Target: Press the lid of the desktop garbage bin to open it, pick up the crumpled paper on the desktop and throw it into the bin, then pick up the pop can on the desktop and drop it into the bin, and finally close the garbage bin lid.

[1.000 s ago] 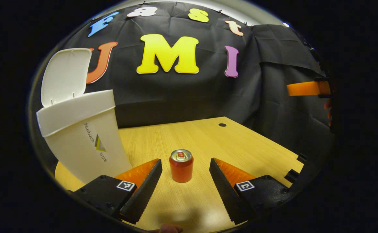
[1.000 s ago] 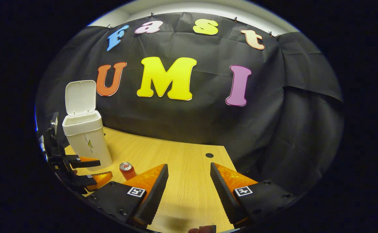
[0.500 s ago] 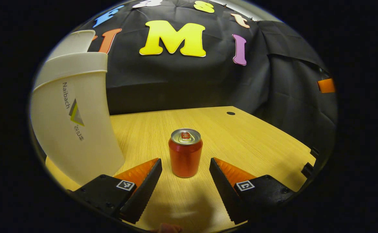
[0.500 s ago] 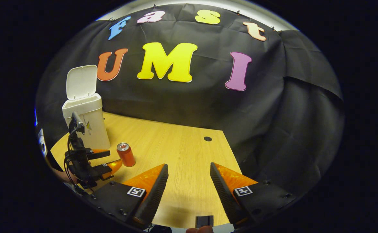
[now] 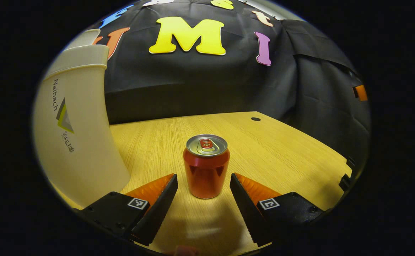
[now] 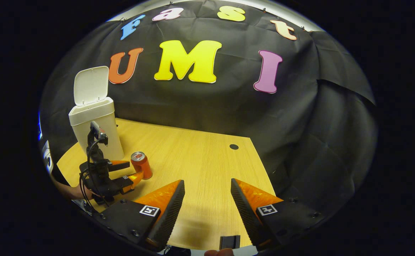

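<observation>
The left tongs stand spread wide just above the wooden desk, and the pop can sits upright between the 2 fingertips. There is a clear gap on each side of the can, so neither finger touches it. The can is red with a silver top and a red pull tab, and it rests on the desk near the front edge, its shadow falling toward the camera.

To the can's left in the left gripper view, the white garbage bin rises tall on the desk, close beside the left finger but apart from the can. Its lid, seen in the right gripper view, is tipped up and back, leaving the bin's mouth uncovered. A small dark round hole marks the desk farther back.

The right tongs are also spread apart with nothing between them, hovering over a bare stretch of desk well to the right of the can. From that view, the left tongs show at the left with a hand behind them, their 2 fingers flanking the can, which stands just in front of the bin.
</observation>
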`<state>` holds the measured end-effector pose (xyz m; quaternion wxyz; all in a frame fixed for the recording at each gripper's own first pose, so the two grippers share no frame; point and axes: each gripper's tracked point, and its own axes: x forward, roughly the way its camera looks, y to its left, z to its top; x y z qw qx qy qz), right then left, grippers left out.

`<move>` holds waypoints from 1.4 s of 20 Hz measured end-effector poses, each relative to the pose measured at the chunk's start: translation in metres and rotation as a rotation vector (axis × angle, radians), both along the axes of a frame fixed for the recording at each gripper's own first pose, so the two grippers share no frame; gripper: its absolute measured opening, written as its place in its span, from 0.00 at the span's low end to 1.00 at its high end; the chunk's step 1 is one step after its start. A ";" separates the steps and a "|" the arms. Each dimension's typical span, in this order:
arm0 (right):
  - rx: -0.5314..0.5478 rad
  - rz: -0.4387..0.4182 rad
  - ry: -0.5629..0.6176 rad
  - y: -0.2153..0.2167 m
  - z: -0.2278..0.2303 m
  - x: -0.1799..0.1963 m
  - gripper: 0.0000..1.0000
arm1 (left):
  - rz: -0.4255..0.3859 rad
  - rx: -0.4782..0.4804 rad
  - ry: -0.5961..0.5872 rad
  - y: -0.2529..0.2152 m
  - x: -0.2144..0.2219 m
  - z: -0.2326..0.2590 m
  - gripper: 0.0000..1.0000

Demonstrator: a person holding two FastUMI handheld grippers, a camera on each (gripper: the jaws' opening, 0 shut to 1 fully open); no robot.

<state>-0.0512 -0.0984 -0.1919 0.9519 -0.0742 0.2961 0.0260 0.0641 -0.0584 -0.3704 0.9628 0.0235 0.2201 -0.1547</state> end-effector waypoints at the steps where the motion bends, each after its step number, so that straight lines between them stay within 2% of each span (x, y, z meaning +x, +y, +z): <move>1: 0.001 -0.004 0.003 -0.001 -0.001 0.001 0.84 | -0.002 -0.003 0.003 -0.001 0.001 -0.001 0.98; 19: 0.020 0.020 0.037 0.015 -0.015 0.021 0.84 | -0.047 0.032 0.030 -0.010 0.026 -0.021 0.97; 23: 0.019 0.023 0.032 0.015 -0.012 0.024 0.84 | -0.048 0.028 0.041 -0.009 0.025 -0.022 0.87; 28: 0.018 0.026 0.022 0.015 -0.008 0.022 0.84 | -0.050 0.034 0.046 -0.009 0.024 -0.017 0.86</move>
